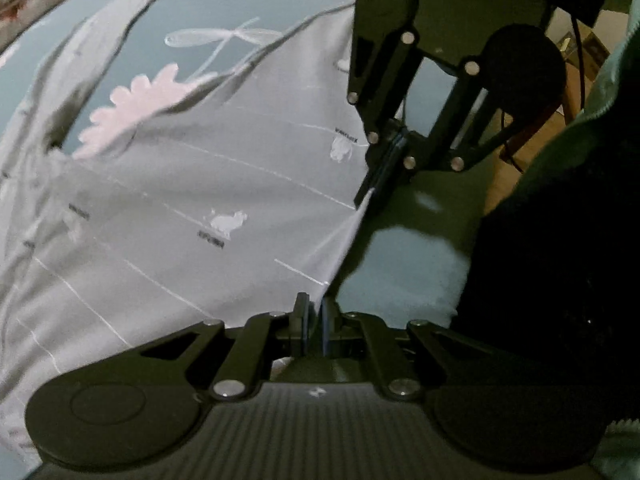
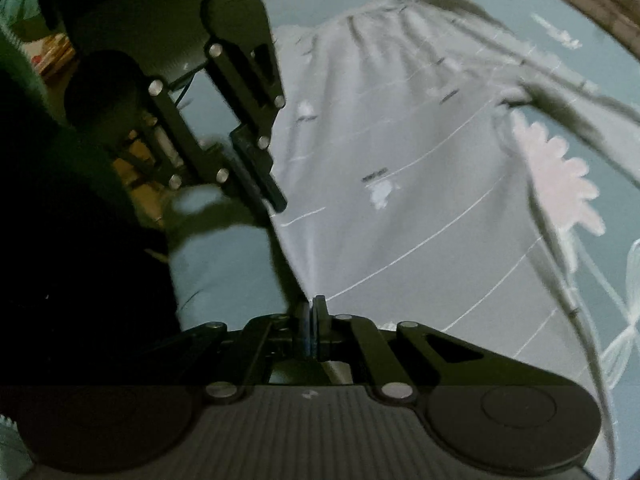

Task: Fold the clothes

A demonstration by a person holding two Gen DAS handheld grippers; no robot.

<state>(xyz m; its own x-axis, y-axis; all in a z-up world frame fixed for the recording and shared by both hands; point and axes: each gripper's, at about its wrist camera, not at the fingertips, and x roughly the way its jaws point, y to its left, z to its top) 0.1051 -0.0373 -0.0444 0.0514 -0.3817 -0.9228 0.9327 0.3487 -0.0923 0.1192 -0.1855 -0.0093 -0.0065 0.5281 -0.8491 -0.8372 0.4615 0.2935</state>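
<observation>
A: Where is the garment (image 1: 192, 184)?

B: It is a pale grey piece with thin white lines and small printed animals, spread over a teal bedsheet (image 1: 248, 4) that has a pink flower print (image 1: 136, 108). The far part lies rumpled on the sheet; the near edge is lifted and pulled taut between the two grippers.

A: Why hold it that way?

B: My guess is that pinching one edge at two spots keeps it straight, so that side can be carried over the rest as one clean fold.

A: And the fingers?

B: The left gripper (image 1: 315, 320) has its fingers pressed together on the near corner of the cloth, which fans out from the tips. The right gripper (image 2: 313, 320) is the same: fingers clamped on the cloth edge, nothing but fabric between them. Each one also shows in the other's view, nipping the same edge a little way along.

A: Anything else nearby?

B: A dark sleeve (image 1: 560, 280) at the side, belonging to the person. Beyond it things are too dim to make out.
</observation>
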